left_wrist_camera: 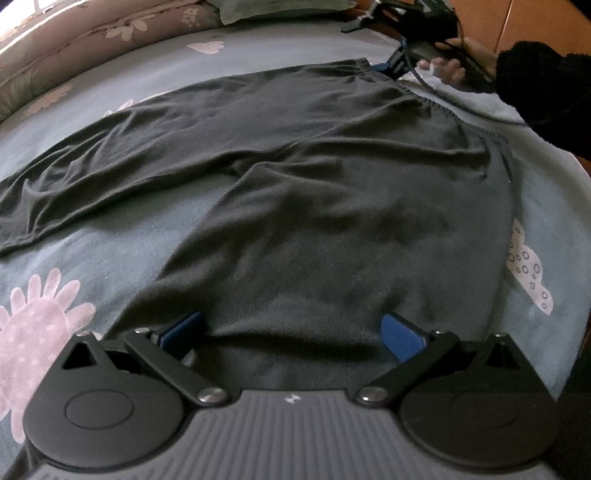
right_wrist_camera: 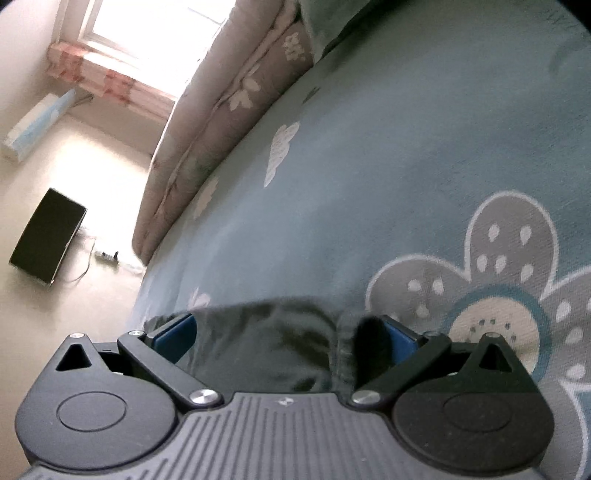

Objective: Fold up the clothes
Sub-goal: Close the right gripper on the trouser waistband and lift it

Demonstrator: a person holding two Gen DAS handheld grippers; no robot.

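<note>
A pair of dark grey trousers (left_wrist_camera: 332,192) lies spread on a bed covered by a blue-grey sheet (left_wrist_camera: 110,258) printed with pale flowers. In the left wrist view the waistband runs along the far right, and one leg stretches away to the far left while the other leg comes toward the near edge, its end lying between the blue pads of the left tool (left_wrist_camera: 291,338). That tool's fingers stand wide apart, one on each side of the cloth, not pressing it.

At the far right of the same view a hand (left_wrist_camera: 448,68) in a black fuzzy sleeve (left_wrist_camera: 535,85) holds the right tool (left_wrist_camera: 393,64) just beside the waistband corner.

In the right wrist view the right tool (right_wrist_camera: 288,338) also has its fingers spread apart, with a bunched fold of the dark trousers (right_wrist_camera: 266,343) lying between the blue pads; the cloth touches the right-hand pad, but no clamping shows. Beyond it the sheet (right_wrist_camera: 369,184) runs to a folded floral quilt (right_wrist_camera: 221,122) along the far side of the bed. To the left lies a pale floor (right_wrist_camera: 74,177) with a black box (right_wrist_camera: 48,240) and a bright window (right_wrist_camera: 147,33).
</note>
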